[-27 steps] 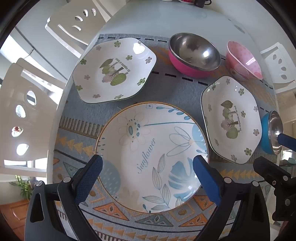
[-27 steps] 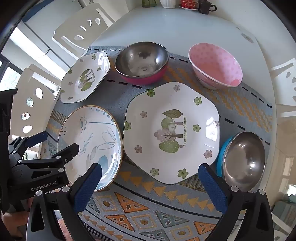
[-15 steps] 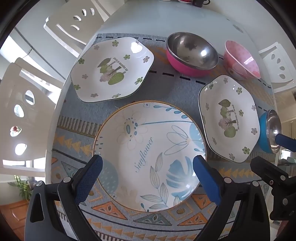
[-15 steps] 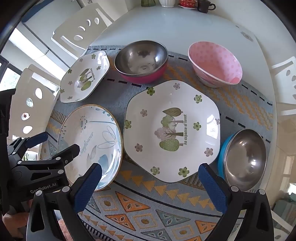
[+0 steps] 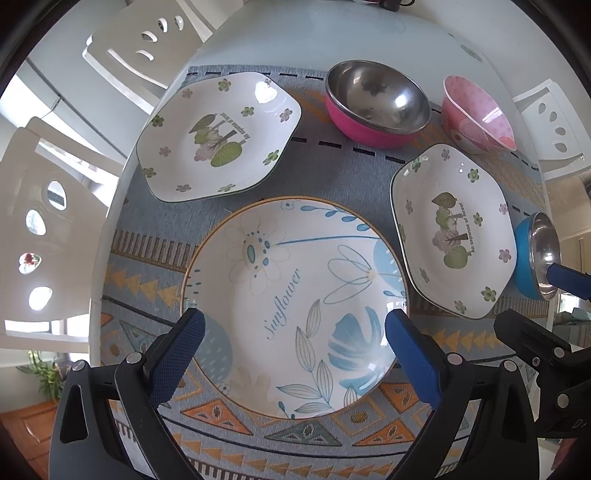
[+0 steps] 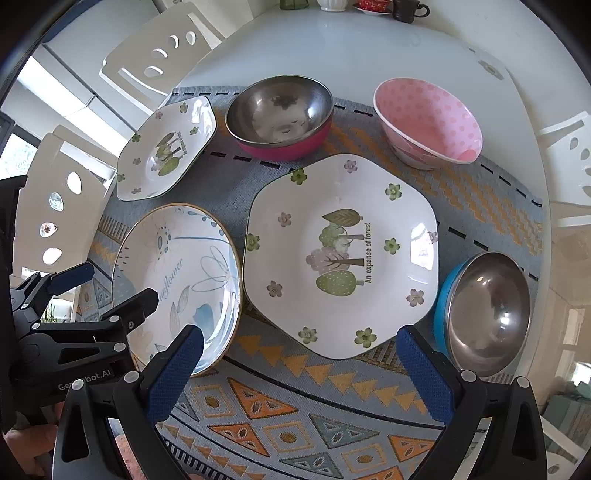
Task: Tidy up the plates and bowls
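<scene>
A round sunflower plate [image 5: 295, 306] [image 6: 177, 280] lies under my open left gripper [image 5: 293, 325], whose blue pads hover above it with nothing between them. One hexagonal forest plate [image 5: 454, 229] [image 6: 340, 254] sits below my open right gripper [image 6: 299, 347]. A second hexagonal plate [image 5: 218, 136] [image 6: 166, 147] lies at the back left. A steel bowl with a pink outside [image 5: 376, 99] [image 6: 279, 114], a pink dotted bowl [image 5: 476, 114] [image 6: 428, 122] and a steel bowl with a blue outside [image 5: 535, 254] [image 6: 484, 314] stand around them.
All dishes rest on a patterned grey-blue runner [image 6: 295, 421] across a white round table [image 6: 369, 48]. White chairs [image 5: 140, 48] stand at the left and back. Cups and a saucer [image 6: 373, 5] sit at the far table edge.
Both views have drifted slightly; the dishes sit a little higher and further left in the left wrist view. Both grippers stay open and no dish has moved.
</scene>
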`<state>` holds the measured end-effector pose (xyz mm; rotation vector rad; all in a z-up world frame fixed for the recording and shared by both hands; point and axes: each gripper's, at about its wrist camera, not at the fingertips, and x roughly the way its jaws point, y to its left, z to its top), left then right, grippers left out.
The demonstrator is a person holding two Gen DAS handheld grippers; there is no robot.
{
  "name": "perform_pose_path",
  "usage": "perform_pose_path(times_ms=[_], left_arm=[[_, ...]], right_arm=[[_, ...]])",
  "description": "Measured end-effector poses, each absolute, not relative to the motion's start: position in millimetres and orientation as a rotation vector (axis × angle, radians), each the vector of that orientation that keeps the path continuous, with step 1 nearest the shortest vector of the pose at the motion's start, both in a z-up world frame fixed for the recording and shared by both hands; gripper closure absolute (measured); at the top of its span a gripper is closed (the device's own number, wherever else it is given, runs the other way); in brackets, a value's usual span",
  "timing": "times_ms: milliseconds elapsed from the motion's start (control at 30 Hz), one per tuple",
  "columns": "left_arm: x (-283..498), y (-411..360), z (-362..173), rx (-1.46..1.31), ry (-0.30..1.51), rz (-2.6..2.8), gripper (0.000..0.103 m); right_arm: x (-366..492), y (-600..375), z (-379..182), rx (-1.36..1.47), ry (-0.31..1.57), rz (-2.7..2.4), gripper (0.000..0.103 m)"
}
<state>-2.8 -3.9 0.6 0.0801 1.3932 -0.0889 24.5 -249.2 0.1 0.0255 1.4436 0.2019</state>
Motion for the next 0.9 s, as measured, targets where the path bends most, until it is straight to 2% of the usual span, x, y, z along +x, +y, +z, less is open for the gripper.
perform_pose_path(times_ms=[900], left_arm=[[-8.0, -5.6, 2.9, 0.070, 1.391, -0.115, 0.005]], right_arm=[[21.4, -250.3, 4.3, 0.023, 1.441, 0.185, 0.000]])
